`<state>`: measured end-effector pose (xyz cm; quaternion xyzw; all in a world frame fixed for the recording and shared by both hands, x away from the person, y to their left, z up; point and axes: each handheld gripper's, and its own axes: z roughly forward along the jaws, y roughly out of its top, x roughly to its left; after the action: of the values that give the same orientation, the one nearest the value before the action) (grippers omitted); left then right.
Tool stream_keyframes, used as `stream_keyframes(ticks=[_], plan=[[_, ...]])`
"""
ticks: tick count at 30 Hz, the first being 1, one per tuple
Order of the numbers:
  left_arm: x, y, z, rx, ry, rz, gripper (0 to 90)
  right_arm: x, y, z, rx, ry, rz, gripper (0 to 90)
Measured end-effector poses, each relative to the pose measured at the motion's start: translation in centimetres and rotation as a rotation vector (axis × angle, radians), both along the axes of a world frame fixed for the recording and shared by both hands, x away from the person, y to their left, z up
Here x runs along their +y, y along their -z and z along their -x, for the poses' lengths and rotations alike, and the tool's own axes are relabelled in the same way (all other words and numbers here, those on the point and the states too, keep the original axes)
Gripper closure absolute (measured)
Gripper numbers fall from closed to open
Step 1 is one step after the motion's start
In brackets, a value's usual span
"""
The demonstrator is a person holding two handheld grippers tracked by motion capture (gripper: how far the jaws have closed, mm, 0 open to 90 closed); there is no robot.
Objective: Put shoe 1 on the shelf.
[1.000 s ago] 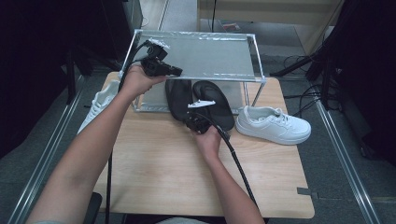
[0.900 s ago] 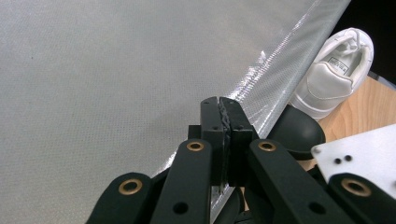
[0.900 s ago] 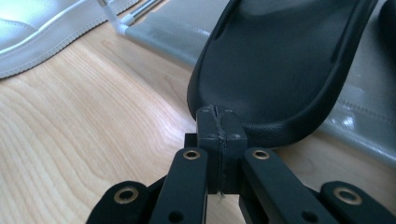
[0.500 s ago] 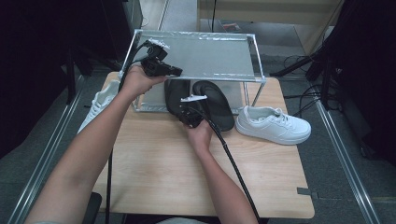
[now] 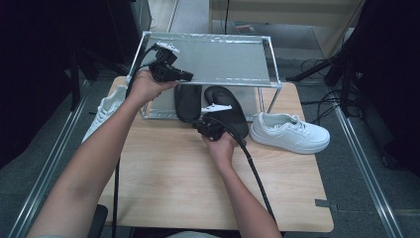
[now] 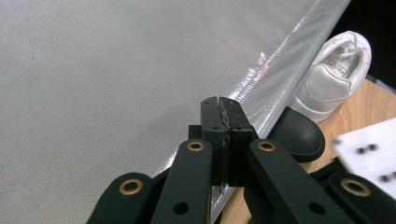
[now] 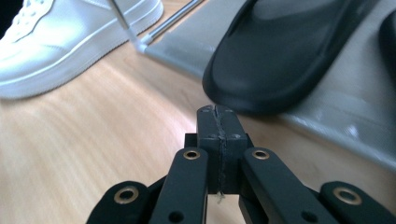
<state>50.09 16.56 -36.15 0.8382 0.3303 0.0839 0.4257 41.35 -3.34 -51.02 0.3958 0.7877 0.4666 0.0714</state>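
Two black slippers (image 5: 187,101) (image 5: 229,108) lie on the lower shelf of a metal shoe rack (image 5: 270,62). One white sneaker (image 5: 289,133) stands on the wooden table right of the rack, another white sneaker (image 5: 106,108) at its left. My left gripper (image 5: 185,77) is shut and empty, held over the front left edge of the rack's grey top shelf (image 6: 93,70). My right gripper (image 5: 204,126) is shut and empty, low over the table just in front of the right slipper (image 7: 289,51), apart from it. Its closed jaws (image 7: 216,112) point at the slipper's edge.
The rack's thin front posts (image 5: 261,99) stand between the slippers and the right sneaker (image 7: 70,32). Bare wooden table (image 5: 173,183) lies in front of the rack. Cables trail from both grippers toward the person. Dark floor with metal rails surrounds the table.
My right gripper shifted left and away toward the slippers, then came back right and nearer. The left hand has stayed over the rack's edge.
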Motion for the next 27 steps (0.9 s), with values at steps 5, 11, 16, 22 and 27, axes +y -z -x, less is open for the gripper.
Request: stream_keyframes(ticks=[5,11,16,22,27], plan=[[0.0,0.0,0.0,-0.003,-0.001,-0.002,90.0,-2.7,0.3,1.6,-0.009,0.013,0.041,90.0],[0.0,0.0,0.0,0.001,-0.003,0.002,90.0,-5.8,1.1,3.4,-0.013,0.054,0.033,90.0],[0.0,0.0,0.0,0.002,-0.006,0.002,90.0,-7.8,1.1,4.6,-0.022,0.077,0.036,90.0],[-0.1,-0.1,0.0,0.009,-0.01,-0.006,90.0,-10.2,1.5,6.5,-0.026,0.119,0.033,90.0],[-0.1,-0.1,0.0,0.014,-0.013,-0.007,90.0,-12.4,2.0,7.1,-0.015,0.182,0.026,90.0]])
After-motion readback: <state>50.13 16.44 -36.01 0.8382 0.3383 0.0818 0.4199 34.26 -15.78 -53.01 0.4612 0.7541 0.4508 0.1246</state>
